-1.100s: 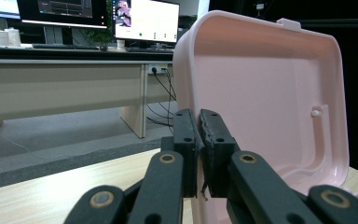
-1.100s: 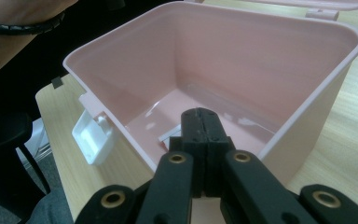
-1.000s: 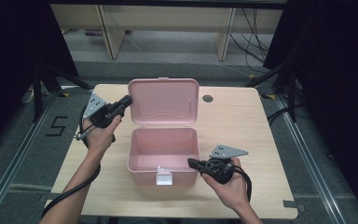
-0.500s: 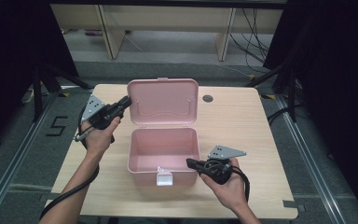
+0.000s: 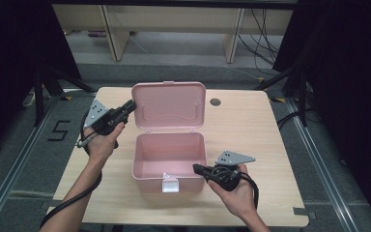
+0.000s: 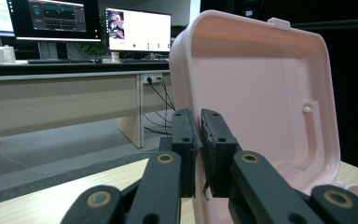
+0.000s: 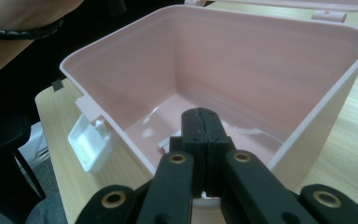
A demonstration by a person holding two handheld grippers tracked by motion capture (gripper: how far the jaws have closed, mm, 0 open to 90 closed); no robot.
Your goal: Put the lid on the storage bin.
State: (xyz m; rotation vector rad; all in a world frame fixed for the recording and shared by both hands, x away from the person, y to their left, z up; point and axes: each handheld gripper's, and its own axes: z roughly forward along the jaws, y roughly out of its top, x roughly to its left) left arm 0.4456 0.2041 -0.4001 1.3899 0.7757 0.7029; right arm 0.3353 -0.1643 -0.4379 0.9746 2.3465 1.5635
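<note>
Room: dim lab space, pale desks and trailing cables beyond a wooden table (image 5: 270, 145); monitors (image 6: 137, 30) glow on a desk in the left gripper view.
Box: pink plastic box (image 5: 169, 159) sits mid-table, nothing visible inside it, its white latch (image 5: 170, 183) hanging at the front wall facing the person.
Lid: pink lid (image 5: 169, 105) stands swung up and back on its hinges, leaning slightly away from the person.
Left gripper: left gripper (image 5: 129, 106) is at the lid's left edge; in its own view the pads (image 6: 185, 140) pinch the lid's rim between them, with a thin gap that the rim takes up.
Right gripper: right gripper (image 5: 198, 168) has its jaws fully closed on nothing, the tips resting at the box's front right corner, seemingly steadying it.
Likely step: I'd judge the lid is about to be swung, held by that rim pinch.
Risk one: the grip is a narrow bite on smooth plastic near a corner, so the rim could slip free and the lid drop.
Risk two: the light box could slide or tip if the lid is pulled faster than the right tips can brace it.
Risk three: the dangling latch could catch under the lid's front edge.
</note>
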